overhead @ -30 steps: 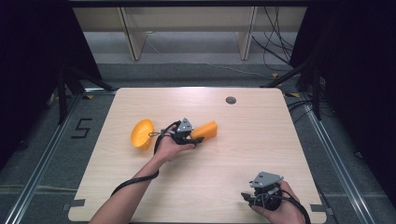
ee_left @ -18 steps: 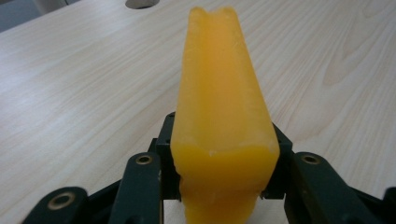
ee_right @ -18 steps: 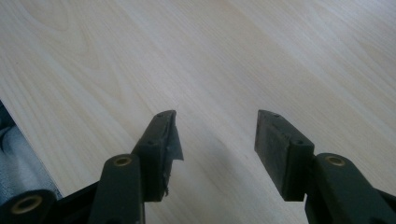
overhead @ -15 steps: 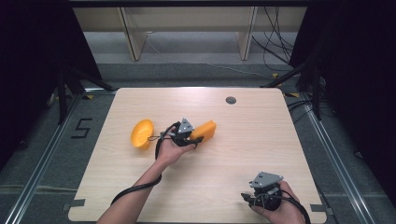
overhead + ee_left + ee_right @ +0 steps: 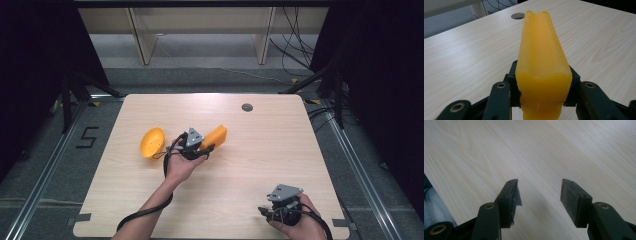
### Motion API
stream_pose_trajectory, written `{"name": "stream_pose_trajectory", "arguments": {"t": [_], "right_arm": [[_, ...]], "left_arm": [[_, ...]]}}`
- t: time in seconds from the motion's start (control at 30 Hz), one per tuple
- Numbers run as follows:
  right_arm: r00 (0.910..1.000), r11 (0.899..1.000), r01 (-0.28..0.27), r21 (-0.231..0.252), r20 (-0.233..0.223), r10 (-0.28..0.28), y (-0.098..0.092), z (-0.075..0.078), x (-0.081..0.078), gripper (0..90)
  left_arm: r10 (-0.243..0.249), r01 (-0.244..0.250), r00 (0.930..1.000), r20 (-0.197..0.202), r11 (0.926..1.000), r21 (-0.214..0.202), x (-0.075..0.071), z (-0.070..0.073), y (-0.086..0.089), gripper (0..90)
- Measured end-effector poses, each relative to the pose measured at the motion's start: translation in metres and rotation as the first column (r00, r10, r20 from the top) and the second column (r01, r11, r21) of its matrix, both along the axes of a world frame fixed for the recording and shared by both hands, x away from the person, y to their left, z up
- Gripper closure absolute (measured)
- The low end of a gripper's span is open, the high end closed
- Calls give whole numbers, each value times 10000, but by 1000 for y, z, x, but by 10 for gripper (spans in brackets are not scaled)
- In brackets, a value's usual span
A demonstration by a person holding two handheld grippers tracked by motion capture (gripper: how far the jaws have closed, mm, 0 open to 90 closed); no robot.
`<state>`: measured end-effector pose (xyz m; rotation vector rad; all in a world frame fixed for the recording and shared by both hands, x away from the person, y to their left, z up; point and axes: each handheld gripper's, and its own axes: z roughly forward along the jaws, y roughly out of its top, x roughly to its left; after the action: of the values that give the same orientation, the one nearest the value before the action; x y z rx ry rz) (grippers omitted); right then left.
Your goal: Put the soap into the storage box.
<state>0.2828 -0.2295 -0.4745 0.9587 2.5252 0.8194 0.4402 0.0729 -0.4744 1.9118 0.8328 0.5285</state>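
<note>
The left claw is showing a dark body with a grey three-cornered plate on top; a black cable is looping from it and trailing along the bare forearm, which is wearing no sleeve; in the left gripper view its jaws are appearing as black linked bars with brass-coloured rivets at the joints. The right claw is carrying the same grey plate, with black cable curling around the right hand; in the right gripper view its jaws are ending in flat black pads with small screw holes; one pad is wearing peeling dark tape.
</note>
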Motion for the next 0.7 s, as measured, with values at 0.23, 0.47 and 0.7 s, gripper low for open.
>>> {"name": "stream_pose_trajectory", "arguments": {"t": [0.23, 0.47, 0.7], "right_arm": [[9996, 10000, 75, -57, -269, -77, 0, 3, -2, 486], [9999, 9999, -94, -99, -43, 94, -1, 4, 0, 486], [10000, 10000, -52, 28, -70, 52, 0, 5, -1, 486]], "left_arm": [[462, -454, 9986, 253, 9984, -327, -18, 7, 9, 602], [777, -761, 9954, 559, 9966, -307, -36, 12, 19, 602], [1068, -1035, 9922, 645, 9933, -518, -45, 11, 27, 603]]}}
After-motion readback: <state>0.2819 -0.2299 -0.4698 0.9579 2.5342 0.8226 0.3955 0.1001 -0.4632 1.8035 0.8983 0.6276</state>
